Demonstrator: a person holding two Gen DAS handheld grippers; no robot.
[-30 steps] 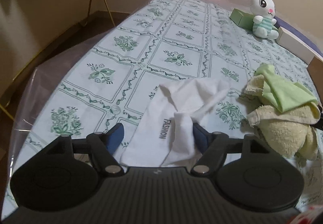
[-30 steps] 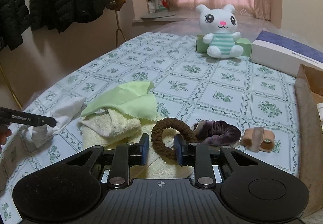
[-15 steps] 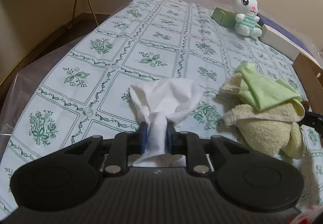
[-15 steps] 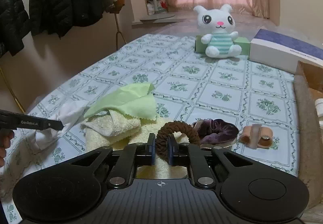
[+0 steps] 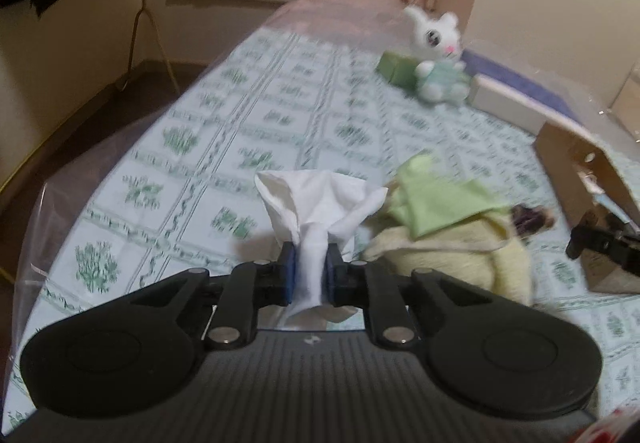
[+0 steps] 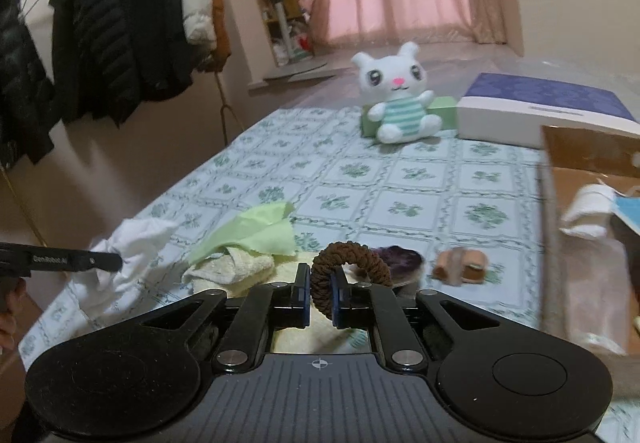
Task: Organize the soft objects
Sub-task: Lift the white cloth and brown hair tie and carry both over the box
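The left gripper (image 5: 311, 268) has its jaws closed tight on a bunched neck of the white cloth (image 5: 320, 203); a second ago those jaws stood wide apart around the cloth as it lay flat on the desk (image 5: 200, 179), and half a second ago they had just pinched it; now the cloth is lifted, its loose end fanning out above the jaws and its tail hanging below them; the left wrist view is blurred. The right gripper (image 6: 321, 291) has its jaws shut on the brown hair tie (image 6: 352, 257), which stands upright in the grip; a second ago the jaws were open on either side of it. The green cloth (image 6: 256, 233) lies on the cream towel (image 6: 236, 267) as before, between the two grippers; the purple scrunchie (image 6: 404, 257) lies just behind the hair tie, the peach band (image 6: 460, 263) to its right, near the cardboard box (image 6: 580, 163); the rabbit (image 6: 400, 95) sits at the far end, against a green box (image 6: 444, 111).
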